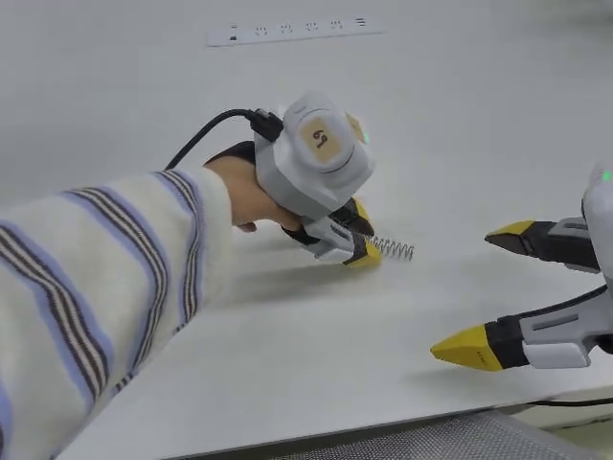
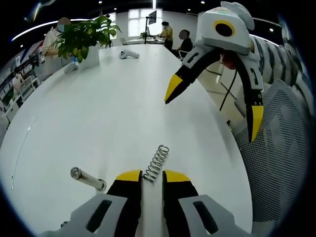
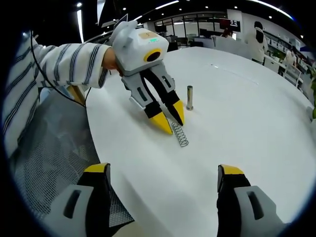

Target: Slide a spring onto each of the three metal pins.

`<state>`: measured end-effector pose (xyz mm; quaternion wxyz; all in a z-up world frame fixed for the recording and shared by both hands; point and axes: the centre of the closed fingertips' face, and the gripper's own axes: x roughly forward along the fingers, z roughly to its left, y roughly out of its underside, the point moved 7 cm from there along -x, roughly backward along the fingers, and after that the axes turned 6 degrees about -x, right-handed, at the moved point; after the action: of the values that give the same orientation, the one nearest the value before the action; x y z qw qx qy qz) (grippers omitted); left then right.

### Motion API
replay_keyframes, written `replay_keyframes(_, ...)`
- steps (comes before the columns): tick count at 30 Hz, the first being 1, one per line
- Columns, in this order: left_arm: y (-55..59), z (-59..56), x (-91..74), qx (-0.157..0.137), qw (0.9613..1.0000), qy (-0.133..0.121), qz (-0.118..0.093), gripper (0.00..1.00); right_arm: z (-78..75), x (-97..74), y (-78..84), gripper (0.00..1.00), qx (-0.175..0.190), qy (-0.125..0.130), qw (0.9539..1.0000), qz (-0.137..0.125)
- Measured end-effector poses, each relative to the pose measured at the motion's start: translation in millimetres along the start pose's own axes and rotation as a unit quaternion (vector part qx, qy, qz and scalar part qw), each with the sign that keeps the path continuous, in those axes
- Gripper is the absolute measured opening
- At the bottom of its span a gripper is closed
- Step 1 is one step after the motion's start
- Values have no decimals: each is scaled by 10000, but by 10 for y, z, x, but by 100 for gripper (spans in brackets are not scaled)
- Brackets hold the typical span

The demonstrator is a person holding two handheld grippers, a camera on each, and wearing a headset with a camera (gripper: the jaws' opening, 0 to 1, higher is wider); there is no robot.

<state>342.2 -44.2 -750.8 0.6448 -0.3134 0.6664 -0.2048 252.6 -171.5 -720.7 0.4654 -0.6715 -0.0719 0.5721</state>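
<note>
L gripper [image 1: 352, 247] jaws narrow, nipping one end of spring [image 2: 156, 163] low on table [image 1: 287, 364]; R gripper [image 1: 484, 292] wide, empty, at 4 o'clock of it in head view; pin [image 3: 189, 97], 1 o'clock of spring in right gripper view, stands bare, so est. no pin fitted yet.

spring [image 2: 156, 163]: near end hidden between fingers [image 2: 129, 176] | right gripper [image 1: 461, 294]: cut by edge

White worktop [image 1: 316, 326], surface plain and level. One coil spring [image 3: 180, 134] rests on it near the front edge. One metal pin [image 3: 189, 97] stands upright close by. A socket strip [image 1: 297, 32] lies across the worktop's far side, and a potted plant [image 2: 86, 37] stands at one end.
</note>
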Motion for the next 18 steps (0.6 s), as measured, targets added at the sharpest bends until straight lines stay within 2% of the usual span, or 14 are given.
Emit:
replay_keyframes(2,4,4,2,101,9999,-36,37,5,2,-2,-4,88,1,-9,10000,-9)
replay_keyframes(9,32,-15,-6,157,9998,-24,82,3,-2,-5,9,87,28,12,10000,-7)
replay_keyframes(14,59,-59,-34,93,9998,133,77,3,-9,-5,22,87,14,48,10000,28)
replay_keyframes(16,68,-62,-45,7,9999,141,20,3,-10,-5,20,87,24,44,10000,22)
replay_keyframes(18,85,-65,-67,-63,9999,79,49,3,-17,-9,9,86,47,65,10000,-12)
